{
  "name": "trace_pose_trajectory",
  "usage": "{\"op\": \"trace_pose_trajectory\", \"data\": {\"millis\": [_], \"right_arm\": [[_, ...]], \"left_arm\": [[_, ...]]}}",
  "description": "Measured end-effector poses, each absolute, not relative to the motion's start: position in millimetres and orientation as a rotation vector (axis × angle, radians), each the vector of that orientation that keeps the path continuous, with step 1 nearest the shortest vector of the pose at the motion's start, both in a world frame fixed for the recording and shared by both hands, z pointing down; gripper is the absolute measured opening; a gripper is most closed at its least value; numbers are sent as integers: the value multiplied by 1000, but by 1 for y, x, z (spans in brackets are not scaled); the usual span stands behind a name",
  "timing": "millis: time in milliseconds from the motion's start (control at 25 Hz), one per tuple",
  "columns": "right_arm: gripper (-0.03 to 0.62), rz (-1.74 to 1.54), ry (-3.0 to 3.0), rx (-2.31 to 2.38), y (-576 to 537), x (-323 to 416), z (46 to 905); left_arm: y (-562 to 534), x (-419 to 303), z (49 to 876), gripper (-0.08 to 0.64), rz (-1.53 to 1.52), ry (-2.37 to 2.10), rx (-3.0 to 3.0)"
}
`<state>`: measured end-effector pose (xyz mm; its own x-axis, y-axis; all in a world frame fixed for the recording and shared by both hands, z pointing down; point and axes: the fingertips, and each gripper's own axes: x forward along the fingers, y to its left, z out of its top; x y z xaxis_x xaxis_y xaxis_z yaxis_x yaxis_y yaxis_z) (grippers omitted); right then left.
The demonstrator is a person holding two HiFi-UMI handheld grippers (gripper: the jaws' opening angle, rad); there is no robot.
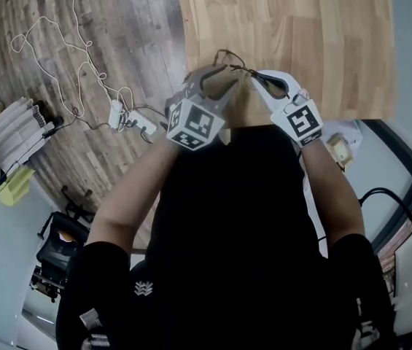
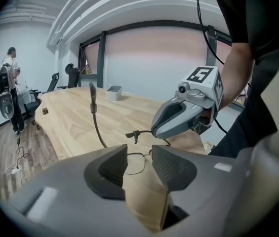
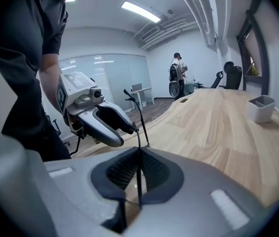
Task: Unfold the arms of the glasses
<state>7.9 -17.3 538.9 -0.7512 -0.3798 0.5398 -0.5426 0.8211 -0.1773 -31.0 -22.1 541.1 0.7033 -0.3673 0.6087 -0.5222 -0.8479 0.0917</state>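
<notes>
- Black-sleeved arms of the person fill the lower half of the head view, reaching up the frame to two grippers that meet over the near edge of the pale wooden desk [image 1: 300, 28].
- Between the grippers hang the glasses [image 1: 233, 63], a thin dark wire frame at the centre of the head view, held clear of the desk top.
- Left gripper [image 1: 224, 73], its marker cube just left of centre, has its fingers pinching the front of the glasses; in its own view the grey fingers [image 2: 110, 169] stand a narrow gap apart with the wire rim and nosepiece [image 2: 142, 154] caught between them.
- One arm of the glasses rises upright in the left half of that view, and the other runs right to the tip of the right gripper [image 2: 158, 130].
- Right gripper [image 1: 258, 77], right of centre in the head view, has its fingers pressed together on an arm of the glasses; in its own view the dark ribbed pads [image 3: 156, 172] clamp that thin black arm [image 3: 139, 149], which runs straight up the middle of the frame.
- Left gripper [image 3: 131, 127] shows there at centre left, its tip on the glasses.
- Small grey box [image 3: 260, 107] stands on the desk at the right of that view.
- White cable [image 1: 60, 57] loops across the wooden floor at upper left of the head view.
</notes>
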Motion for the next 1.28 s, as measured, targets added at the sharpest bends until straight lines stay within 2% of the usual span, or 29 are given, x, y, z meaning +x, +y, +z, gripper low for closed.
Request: {"op": "trace_pose_trajectory", "data": {"millis": [960, 1280], "right_arm": [[35, 473, -2504, 730, -6, 21, 526], [37, 435, -2449, 888, 13, 65, 512]], "left_arm": [[-12, 3, 510, 160, 829, -519, 2772], [8, 17, 496, 159, 831, -431, 2850]]}}
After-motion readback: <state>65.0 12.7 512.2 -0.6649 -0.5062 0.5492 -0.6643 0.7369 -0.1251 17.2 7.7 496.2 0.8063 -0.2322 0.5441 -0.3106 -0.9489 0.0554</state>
